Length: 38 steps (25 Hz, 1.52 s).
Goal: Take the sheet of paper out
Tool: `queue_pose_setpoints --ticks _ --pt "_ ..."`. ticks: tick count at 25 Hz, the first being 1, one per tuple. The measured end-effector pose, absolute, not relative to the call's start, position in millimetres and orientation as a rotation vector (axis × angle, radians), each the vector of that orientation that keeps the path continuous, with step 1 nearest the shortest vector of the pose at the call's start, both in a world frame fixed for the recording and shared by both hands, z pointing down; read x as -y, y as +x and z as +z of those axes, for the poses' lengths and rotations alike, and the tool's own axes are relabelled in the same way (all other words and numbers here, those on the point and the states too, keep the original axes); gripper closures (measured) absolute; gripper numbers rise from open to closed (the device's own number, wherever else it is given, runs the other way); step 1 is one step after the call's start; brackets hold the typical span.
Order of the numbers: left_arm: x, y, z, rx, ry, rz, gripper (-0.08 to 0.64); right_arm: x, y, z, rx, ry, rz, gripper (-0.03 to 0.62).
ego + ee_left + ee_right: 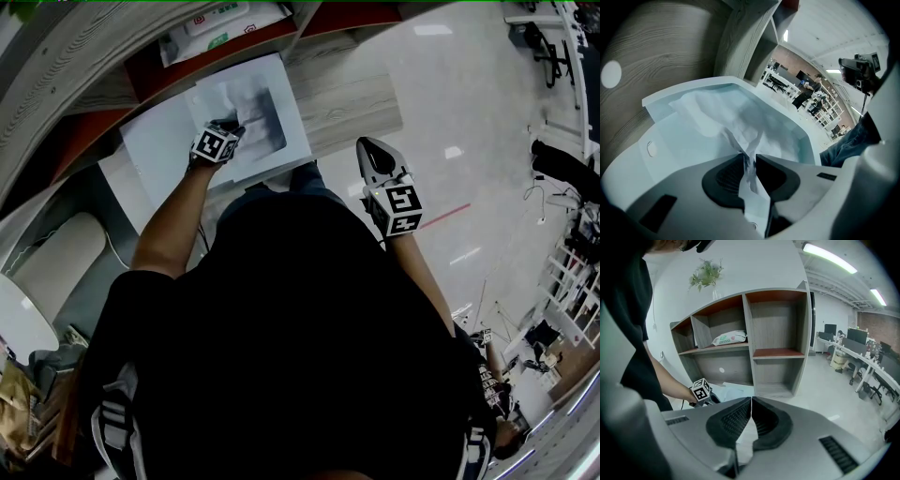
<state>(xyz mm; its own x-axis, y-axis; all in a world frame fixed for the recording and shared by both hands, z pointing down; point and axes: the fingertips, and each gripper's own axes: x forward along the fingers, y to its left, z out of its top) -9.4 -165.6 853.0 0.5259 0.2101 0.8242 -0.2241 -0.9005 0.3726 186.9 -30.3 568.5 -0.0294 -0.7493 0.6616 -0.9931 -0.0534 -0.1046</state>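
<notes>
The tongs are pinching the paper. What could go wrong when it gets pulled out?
The left tongs pinch only a crumpled fold of the sheet of paper, so a hard pull might tear it or let it slip free. The rest lies in the white tray and could catch on its rim. The right tongs are shut, empty and away, so nothing steadies the tray.

left hand-held gripper [749, 158] clamped, right hand-held gripper [751, 401] closed

Open-plan office, rows of desks [855, 358] with monitors [857, 336], office chairs [870, 390], wooden cubby shelving [778, 322], ceiling strip lights [829, 258]
</notes>
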Motion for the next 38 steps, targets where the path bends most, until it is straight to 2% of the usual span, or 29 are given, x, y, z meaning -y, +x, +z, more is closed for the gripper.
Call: queue_pose_setpoints --ticks 7,12,38 --pt "170.8 -9.4 855.5 0.045 2.328 1.353 0.517 29.8 189.1 568.4 1.822 1.845 0.808 0.578" --pt "172.7 -9.6 851.3 0.046 2.336 1.341 0.529 32.8 187.8 566.3 1.832 1.840 0.798 0.578" --pt "185.9 -54.9 831.6 0.154 2.304 1.272 0.535 51.8 162.9 555.9 1.905 1.807 0.739 0.578"
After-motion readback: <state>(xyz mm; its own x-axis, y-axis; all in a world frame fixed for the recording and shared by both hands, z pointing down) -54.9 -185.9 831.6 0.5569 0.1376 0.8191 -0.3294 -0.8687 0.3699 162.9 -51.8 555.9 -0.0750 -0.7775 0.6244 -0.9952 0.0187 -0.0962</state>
